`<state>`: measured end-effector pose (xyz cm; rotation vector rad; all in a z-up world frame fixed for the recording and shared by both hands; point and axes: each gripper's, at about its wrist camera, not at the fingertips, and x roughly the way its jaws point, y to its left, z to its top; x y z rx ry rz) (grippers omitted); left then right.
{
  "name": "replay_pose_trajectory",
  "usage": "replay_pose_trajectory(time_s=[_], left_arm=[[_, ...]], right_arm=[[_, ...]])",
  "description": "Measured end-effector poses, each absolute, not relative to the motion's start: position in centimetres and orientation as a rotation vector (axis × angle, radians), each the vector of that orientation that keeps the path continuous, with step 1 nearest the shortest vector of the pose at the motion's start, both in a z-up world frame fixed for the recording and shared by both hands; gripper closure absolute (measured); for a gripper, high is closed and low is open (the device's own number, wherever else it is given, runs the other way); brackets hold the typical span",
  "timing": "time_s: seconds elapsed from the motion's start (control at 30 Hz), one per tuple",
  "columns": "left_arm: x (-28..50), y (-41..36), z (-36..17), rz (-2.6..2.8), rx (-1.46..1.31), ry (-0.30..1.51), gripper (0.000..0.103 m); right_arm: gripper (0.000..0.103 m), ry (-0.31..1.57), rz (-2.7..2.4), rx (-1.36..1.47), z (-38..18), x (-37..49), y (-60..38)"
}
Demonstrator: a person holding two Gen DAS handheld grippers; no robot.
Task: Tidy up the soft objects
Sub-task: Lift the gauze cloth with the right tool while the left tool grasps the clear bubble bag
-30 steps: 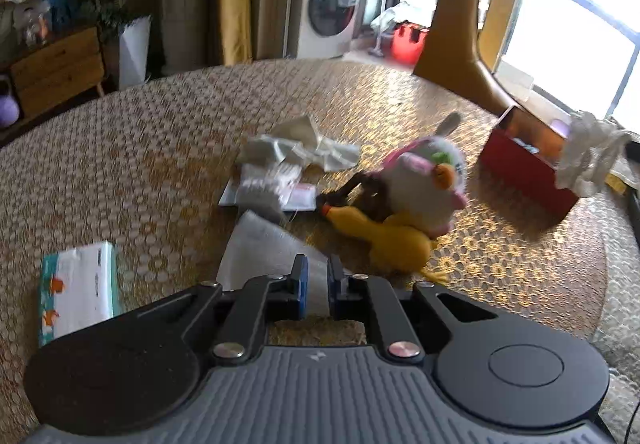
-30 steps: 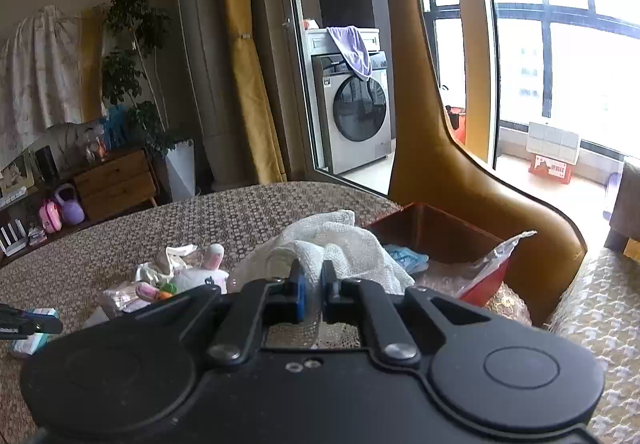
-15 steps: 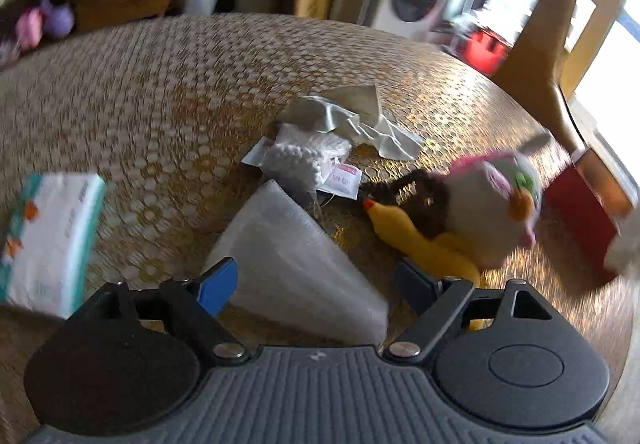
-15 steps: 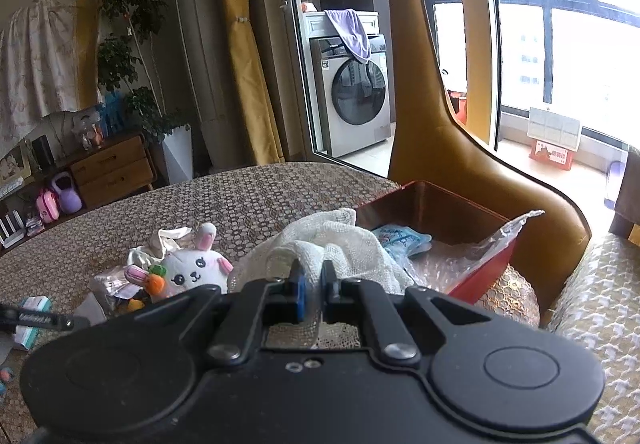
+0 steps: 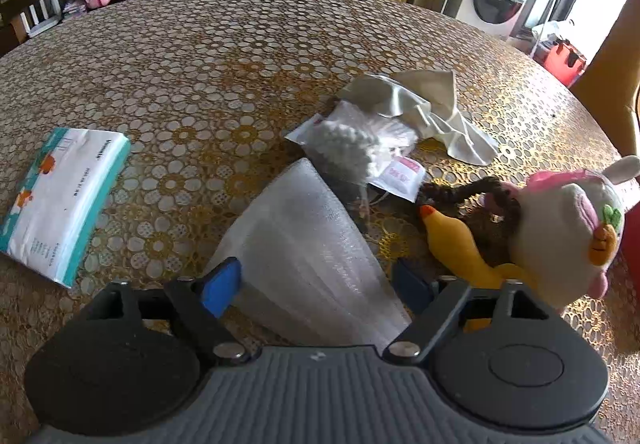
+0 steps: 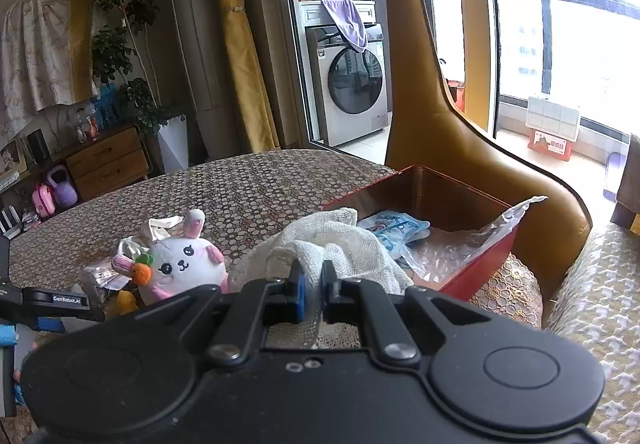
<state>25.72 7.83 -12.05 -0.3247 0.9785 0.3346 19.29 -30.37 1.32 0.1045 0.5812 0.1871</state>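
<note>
My left gripper (image 5: 316, 284) hangs low over a clear bubble-wrap sheet (image 5: 304, 244) lying flat on the table. Its jaws are closing with the sheet between the blue pads (image 5: 222, 286), which do not press on it. To the right lie a yellow rubber chicken (image 5: 456, 244) and a white bunny plush (image 5: 568, 228). My right gripper (image 6: 312, 292) is shut on a white mesh cloth (image 6: 332, 244), held in front of an open red box (image 6: 420, 179). The bunny plush (image 6: 180, 264) also shows at the left of the right wrist view.
A tissue pack (image 5: 60, 199) lies at the table's left. A cream cloth (image 5: 420, 103) and a bagged white knitted item (image 5: 352, 147) sit mid-table, with a brown braid (image 5: 460, 191) by the chicken. The red box holds bubble wrap (image 6: 452, 252) and a blue packet (image 6: 392, 228). A tan chair back (image 6: 440, 115) stands behind it.
My left gripper went from shut to wide open, dropped closer to the bubble-wrap sheet and rolled. The right gripper stayed shut on the mesh cloth and hardly moved.
</note>
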Motion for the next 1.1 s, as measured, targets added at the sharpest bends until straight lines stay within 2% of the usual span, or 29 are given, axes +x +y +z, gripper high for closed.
replay_pose_trajectory(time_s=[0.13,0.2,0.3,0.4,0.5,0.77,1.1], left_arm=[[25.4,8.4,-11.9,0.35,-0.32,0.97,0.045],[25.2,8.9,-11.8,0.352,-0.335,0.959,0.063],[24.9,9.3,-11.7,0.338,-0.35,0.949,0.078],[24.5,9.6,-11.6,0.32,-0.377,0.941,0.089],[23.9,9.9,-11.5,0.283,-0.393,0.928,0.092],[21.0,10.5,-9.4,0.192,-0.408,0.893,0.093],[19.5,7.3,-4.9,-0.004,-0.383,0.874,0.093]], right_arm=[[0.096,0.586,0.186,0.11,1.1,19.5,-30.5],[0.096,0.585,0.186,0.111,1.1,19.5,-30.5],[0.096,0.585,0.188,0.111,1.1,19.5,-30.5],[0.096,0.583,0.186,0.112,1.0,19.5,-30.5],[0.096,0.58,0.185,0.113,1.2,19.2,-30.5],[0.096,0.555,0.189,0.12,2.0,18.3,-31.0],[0.096,0.522,0.194,0.139,3.0,17.4,-32.4]])
